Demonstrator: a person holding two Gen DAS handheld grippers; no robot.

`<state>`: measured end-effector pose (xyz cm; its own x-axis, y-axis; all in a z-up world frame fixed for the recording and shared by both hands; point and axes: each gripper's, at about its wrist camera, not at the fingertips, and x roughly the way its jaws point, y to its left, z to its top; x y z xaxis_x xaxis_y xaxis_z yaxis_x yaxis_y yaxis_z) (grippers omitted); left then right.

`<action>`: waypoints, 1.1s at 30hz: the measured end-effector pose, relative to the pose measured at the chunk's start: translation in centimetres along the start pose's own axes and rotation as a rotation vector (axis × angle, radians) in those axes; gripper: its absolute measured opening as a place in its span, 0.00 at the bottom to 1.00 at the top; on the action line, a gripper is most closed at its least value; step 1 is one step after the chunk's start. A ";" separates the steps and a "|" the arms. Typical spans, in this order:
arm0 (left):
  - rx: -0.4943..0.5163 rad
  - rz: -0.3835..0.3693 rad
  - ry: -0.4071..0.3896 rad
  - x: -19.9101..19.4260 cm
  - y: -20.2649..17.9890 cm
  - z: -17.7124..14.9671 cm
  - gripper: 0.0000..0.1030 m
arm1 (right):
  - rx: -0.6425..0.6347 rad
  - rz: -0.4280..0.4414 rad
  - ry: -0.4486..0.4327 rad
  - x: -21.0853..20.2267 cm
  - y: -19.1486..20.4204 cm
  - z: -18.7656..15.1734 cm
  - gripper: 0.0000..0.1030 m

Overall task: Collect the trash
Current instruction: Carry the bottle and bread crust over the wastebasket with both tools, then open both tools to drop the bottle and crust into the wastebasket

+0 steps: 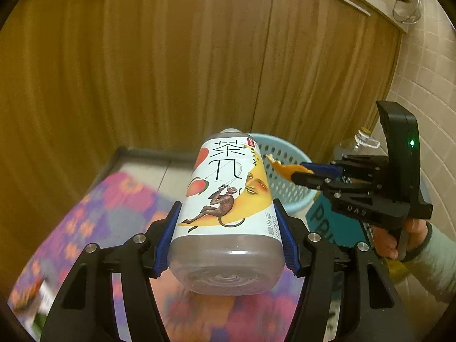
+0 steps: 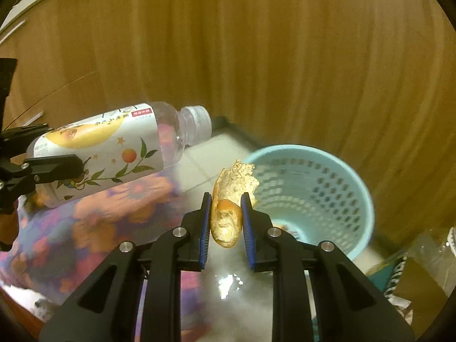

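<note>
Left fingers [image 1: 228,228] clamp tea bottle [image 1: 228,199]; right fingers [image 2: 225,216] pinch peel [image 2: 228,213]

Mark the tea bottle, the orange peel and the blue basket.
tea bottle [image 1: 228,188], left wrist view, label.
orange peel [image 2: 226,222], right wrist view, pale inner side.
blue basket [image 2: 367,196], right wrist view, rim.
</note>
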<state>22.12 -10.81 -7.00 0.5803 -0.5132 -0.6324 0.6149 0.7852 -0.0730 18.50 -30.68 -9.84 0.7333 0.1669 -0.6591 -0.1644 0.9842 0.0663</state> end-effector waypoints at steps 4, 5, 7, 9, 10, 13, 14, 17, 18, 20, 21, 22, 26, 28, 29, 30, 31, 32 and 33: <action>-0.010 -0.014 0.026 5.1 -1.5 2.1 0.57 | 0.067 -0.050 0.034 2.6 -4.0 -0.1 0.17; -0.016 -0.016 0.036 6.4 -1.7 2.3 0.57 | 0.092 -0.060 0.051 3.6 -5.1 -0.3 0.17; -0.020 -0.019 0.064 9.1 -2.5 2.6 0.57 | 0.124 -0.074 0.080 5.1 -6.5 -0.7 0.17; -0.018 -0.013 0.095 11.7 -3.2 2.7 0.57 | 0.161 -0.082 0.115 6.8 -7.9 -1.1 0.17; -0.022 -0.010 0.111 12.9 -3.4 2.7 0.57 | 0.174 -0.086 0.129 7.5 -8.3 -1.3 0.17; -0.049 -0.005 0.141 15.3 -3.9 2.7 0.57 | 0.216 -0.092 0.162 8.9 -9.5 -1.8 0.17; -0.055 -0.003 0.147 15.9 -4.1 2.7 0.58 | 0.231 -0.089 0.172 9.3 -9.9 -2.1 0.17; -0.060 -0.001 0.163 17.0 -4.3 2.4 0.59 | 0.254 -0.088 0.188 9.9 -10.6 -2.5 0.19; -0.060 0.000 0.165 16.9 -4.3 2.2 0.59 | 0.262 -0.084 0.198 10.0 -10.8 -2.7 0.22; -0.059 -0.015 0.173 16.4 -4.6 2.2 0.61 | 0.280 -0.072 0.205 10.4 -11.0 -2.8 0.28; -0.052 -0.025 0.174 16.2 -4.6 2.2 0.64 | 0.285 -0.072 0.203 10.1 -11.2 -3.1 0.31; -0.047 -0.037 0.173 15.8 -4.6 2.2 0.64 | 0.295 -0.065 0.194 9.7 -11.4 -3.1 0.44; -0.047 -0.067 0.162 14.8 -4.7 2.5 0.63 | 0.300 -0.062 0.170 8.5 -11.1 -3.2 0.54; -0.045 -0.076 0.149 13.8 -4.5 2.5 0.63 | 0.314 -0.061 0.155 7.6 -11.6 -3.3 0.54; -0.052 -0.085 0.142 13.4 -4.3 2.6 0.63 | 0.314 -0.063 0.147 7.2 -11.5 -3.2 0.54; -0.060 -0.090 0.140 13.1 -4.1 2.6 0.64 | 0.312 -0.062 0.137 6.5 -11.3 -3.2 0.54; -0.067 -0.093 0.139 13.0 -3.9 2.7 0.64 | 0.310 -0.061 0.131 6.1 -11.2 -3.1 0.54; -0.073 -0.092 0.138 12.9 -3.7 2.7 0.64 | 0.307 -0.061 0.121 5.5 -11.0 -3.1 0.54; -0.074 -0.089 0.137 12.7 -3.7 2.8 0.64 | 0.304 -0.059 0.114 5.1 -10.8 -3.0 0.54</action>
<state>28.70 -21.18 -12.62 0.4443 -0.5338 -0.7195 0.6163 0.7650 -0.1869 22.02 -40.61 -16.16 0.6541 0.1182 -0.7471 0.0933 0.9676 0.2348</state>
